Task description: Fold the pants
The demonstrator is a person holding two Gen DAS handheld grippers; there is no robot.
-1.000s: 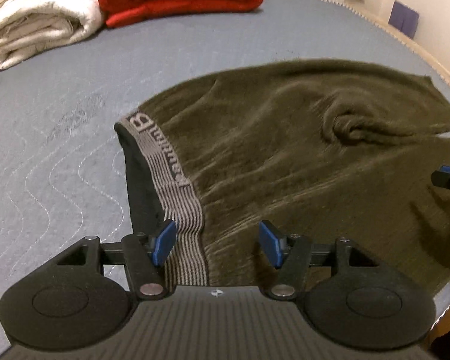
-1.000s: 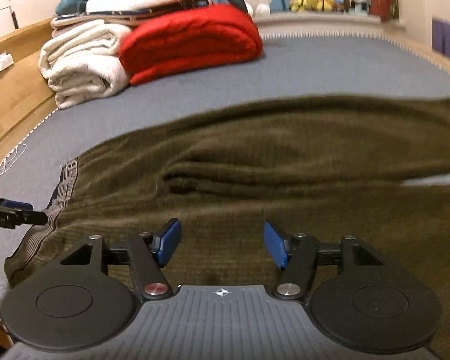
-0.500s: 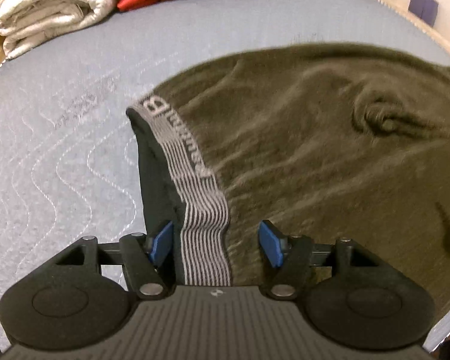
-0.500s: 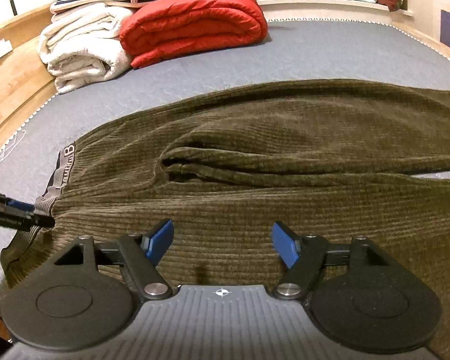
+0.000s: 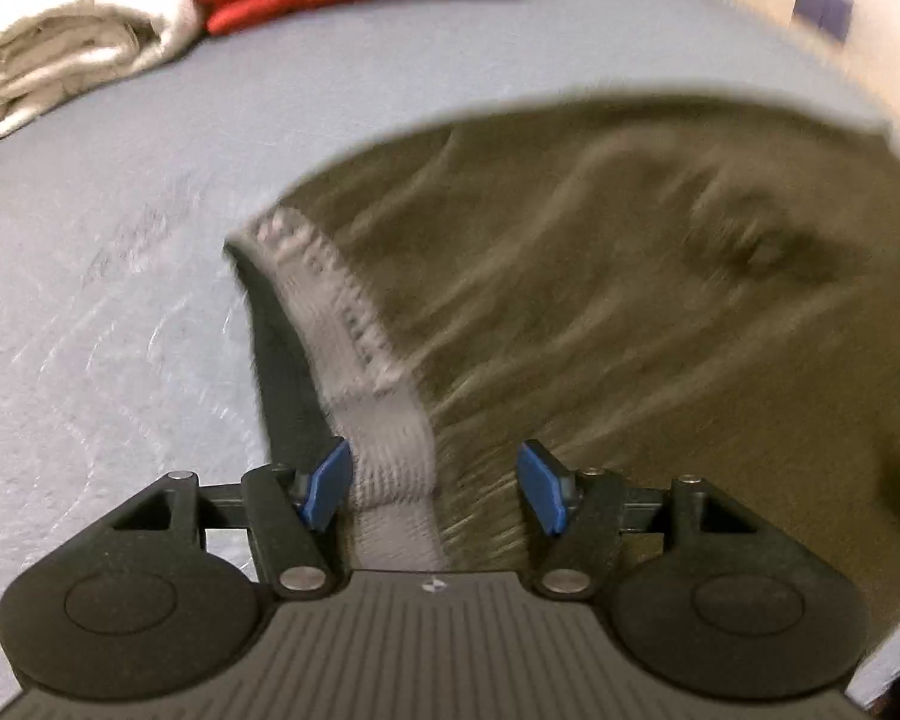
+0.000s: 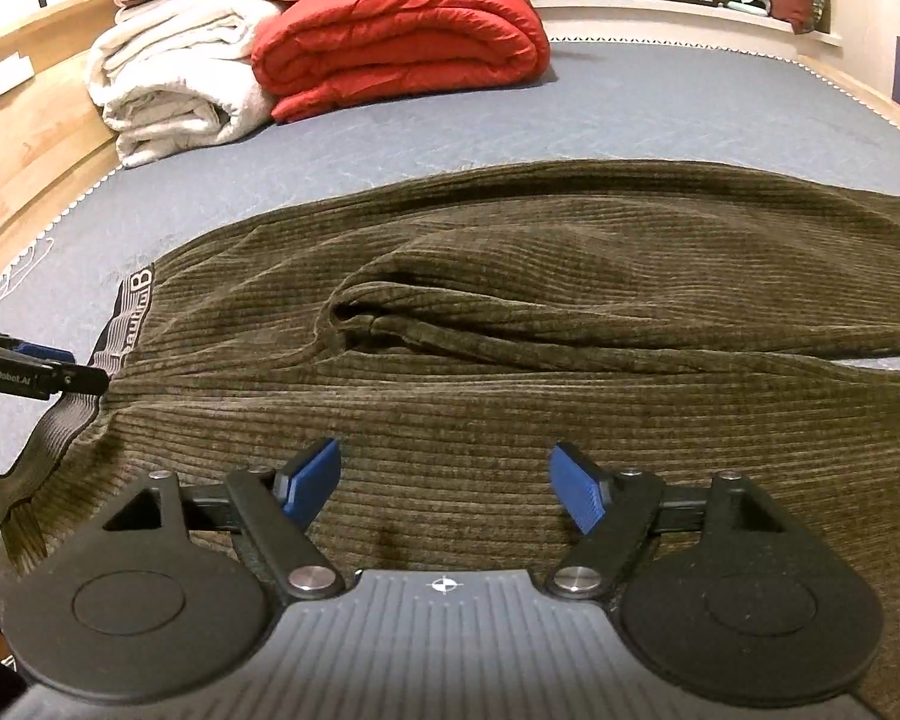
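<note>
You have one pair of olive corduroy pants point(image 6: 510, 360) spread flat across the grey quilted bed point(image 6: 660, 102), waistband to your left and legs running off to the right. That layout makes sense for folding: both ends are within reach of one hand each.

Your left tongs point(image 5: 435, 489) stand over the striped grey waistband point(image 5: 354, 324), which passes between the blue pads point(image 5: 327, 483) without either pad pressing it. The jaws are partly spread and hold nothing. The view here is blurred, so the lettering on the band cannot be read. From the right wrist camera the same tongs show at the left edge, tip just at the waistband's edge, which looks like a line-up for pinching that corner.

Your right tongs point(image 6: 447, 489) hover above the nearer leg, jaws wide and empty; they have just been opening further, with only flat corduroy below them and nothing between them. I'd judge you are readying both ends for a lift.

A deep crease point(image 6: 366, 318) sits at the crotch, where the two legs part; it may need smoothing before the fold lies clean.

Counted: one pair of pants, two legs, one waistband, two tongs. At the head of the bed lie one folded red quilt point(image 6: 402, 54) and one folded cream blanket point(image 6: 174, 90), side by side and touching, well clear of the pants, with more bedding stacked on them.
</note>
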